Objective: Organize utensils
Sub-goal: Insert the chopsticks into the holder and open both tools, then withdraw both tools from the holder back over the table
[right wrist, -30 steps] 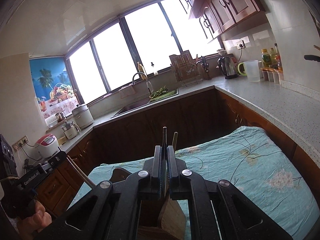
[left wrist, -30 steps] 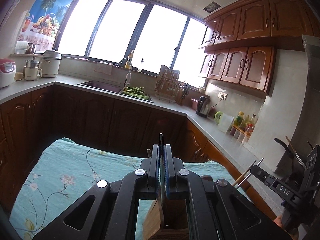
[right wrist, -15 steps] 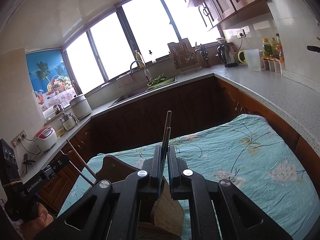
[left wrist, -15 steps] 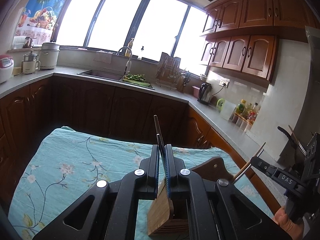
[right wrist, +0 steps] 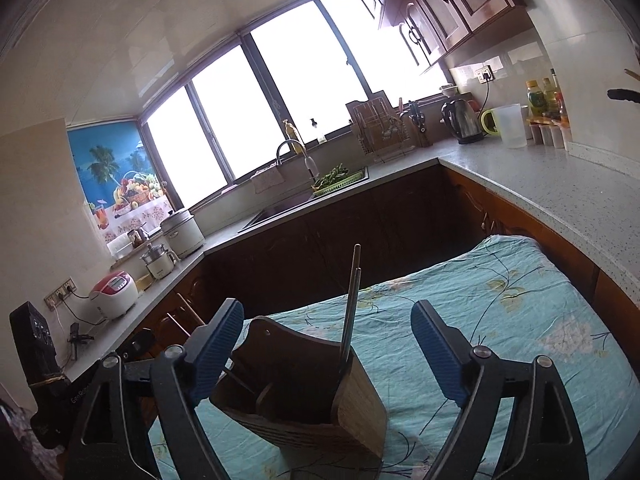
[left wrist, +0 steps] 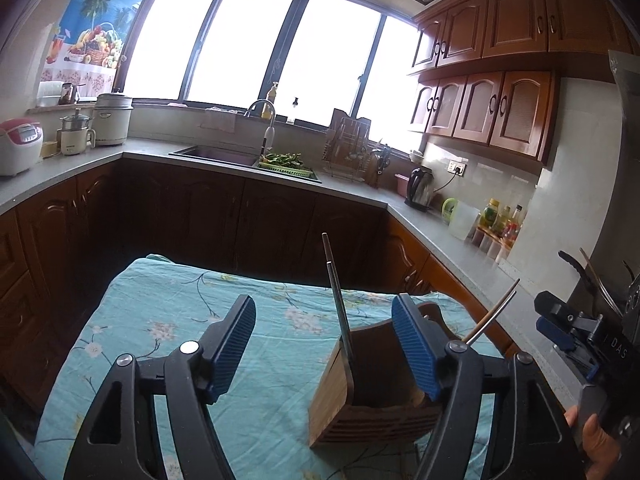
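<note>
Both grippers, clamped on chopsticks a second ago, now have their jaws swinging apart with nothing pressed between the blue pads. Left gripper (left wrist: 324, 344): jaws wide and opening; a pair of dark chopsticks (left wrist: 338, 300) stands freed between its fingers, leaning slightly left, lower ends inside the wooden utensil holder (left wrist: 352, 404). Right gripper (right wrist: 328, 344): jaws wide and opening; a second chopstick pair (right wrist: 350, 304) stands between them in the near right corner of the same holder (right wrist: 320, 404). From the left camera, this second pair (left wrist: 494, 308) slants right behind the left gripper's right finger. Holder rests on the floral turquoise tablecloth (left wrist: 168, 320), with the kitchen counter (right wrist: 540, 184) beyond.
</note>
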The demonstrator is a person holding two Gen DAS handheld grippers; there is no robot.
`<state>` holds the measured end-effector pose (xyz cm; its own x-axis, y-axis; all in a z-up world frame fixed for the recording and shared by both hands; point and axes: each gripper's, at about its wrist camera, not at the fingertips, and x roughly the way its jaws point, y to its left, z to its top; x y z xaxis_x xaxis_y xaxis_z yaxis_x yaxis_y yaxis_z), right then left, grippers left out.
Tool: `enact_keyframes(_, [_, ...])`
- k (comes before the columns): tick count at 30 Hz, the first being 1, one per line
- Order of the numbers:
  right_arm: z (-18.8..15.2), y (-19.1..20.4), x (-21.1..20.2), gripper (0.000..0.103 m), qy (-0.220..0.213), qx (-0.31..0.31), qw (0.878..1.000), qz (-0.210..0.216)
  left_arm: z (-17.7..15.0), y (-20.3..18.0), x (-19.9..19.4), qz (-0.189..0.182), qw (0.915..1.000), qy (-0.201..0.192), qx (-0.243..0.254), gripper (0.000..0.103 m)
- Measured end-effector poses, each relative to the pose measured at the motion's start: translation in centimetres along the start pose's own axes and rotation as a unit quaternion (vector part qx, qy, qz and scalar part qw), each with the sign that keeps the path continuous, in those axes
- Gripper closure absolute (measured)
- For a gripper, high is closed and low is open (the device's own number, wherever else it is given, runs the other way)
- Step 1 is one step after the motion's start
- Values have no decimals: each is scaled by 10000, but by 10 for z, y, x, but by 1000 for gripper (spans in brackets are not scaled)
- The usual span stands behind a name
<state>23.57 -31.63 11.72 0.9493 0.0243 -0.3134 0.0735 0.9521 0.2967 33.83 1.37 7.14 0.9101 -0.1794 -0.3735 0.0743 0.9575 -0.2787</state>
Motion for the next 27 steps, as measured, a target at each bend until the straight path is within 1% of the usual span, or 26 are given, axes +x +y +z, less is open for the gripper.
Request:
enact_keyframes(1, [-1, 0, -6, 6, -30, 30, 10000, 12, -1, 0, -7, 26, 10000, -17, -1, 24])
enact_keyframes(2, [-3, -1, -13, 4, -70, 48, 10000, 26, -6, 0, -16, 26, 10000, -27, 2, 24])
enact_keyframes(5, [-11, -1, -32, 2, -70, 50, 10000, 15, -22, 2, -39, 81, 9999, 66, -9, 18])
enact_keyframes(11, [-36, -2, -64, 2, 122, 114, 9999, 18, -50, 16, -85, 7, 9994, 308, -148, 17])
enact_keyframes(14, [-51, -2, -79, 2, 214, 83, 9997, -32, -62, 20, -107, 53, 9990, 418, -136, 17])
enact_keyframes(19, [-81, -9, -99, 2, 441, 123, 9988, -154, -83, 31, -138, 11, 9971, 671, -355, 17])
enact_keyframes(27, [-134, -26, -112, 2, 956, 346, 9940, -407, -106, 39, -163, 72, 9924, 1064, -608, 17])
